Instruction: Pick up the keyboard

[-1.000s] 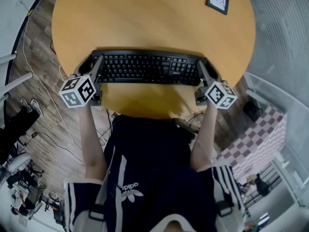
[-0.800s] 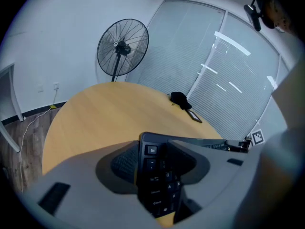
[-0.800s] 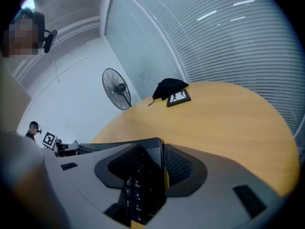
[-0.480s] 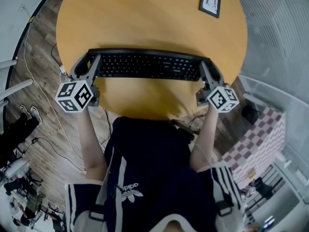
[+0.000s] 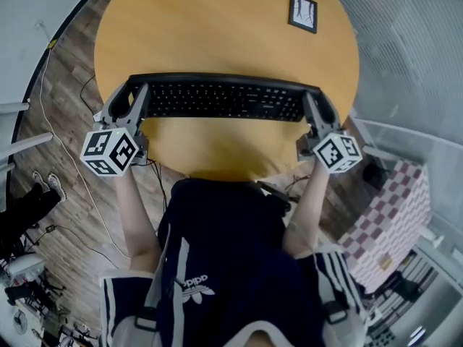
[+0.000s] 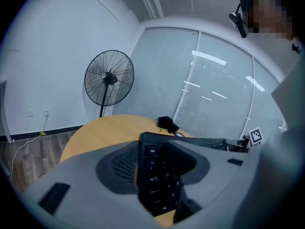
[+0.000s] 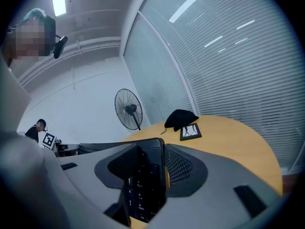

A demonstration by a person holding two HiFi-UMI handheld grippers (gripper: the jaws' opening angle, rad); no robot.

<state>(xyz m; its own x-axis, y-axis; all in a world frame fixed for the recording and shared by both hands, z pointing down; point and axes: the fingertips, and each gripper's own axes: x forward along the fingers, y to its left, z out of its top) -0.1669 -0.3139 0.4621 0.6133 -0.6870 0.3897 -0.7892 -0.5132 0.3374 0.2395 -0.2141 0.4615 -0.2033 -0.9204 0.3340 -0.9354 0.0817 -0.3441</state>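
Keyboard (image 5: 221, 98) | left tongs (image 5: 133, 92) pinching left end | right tongs (image 5: 319, 98) pinching right end | end keys covered

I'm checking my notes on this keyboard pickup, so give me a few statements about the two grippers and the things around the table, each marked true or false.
1. The left gripper is shut on the left end of the black keyboard. True.
2. The right gripper is open and holds nothing. False: its jaws are shut on the keyboard's right end.
3. A small black-framed picture lies on the round wooden table, beyond the keyboard. True.
4. The black standing fan stands on the tabletop beside the keyboard. False: it stands on its pole beyond the table, near the white wall.
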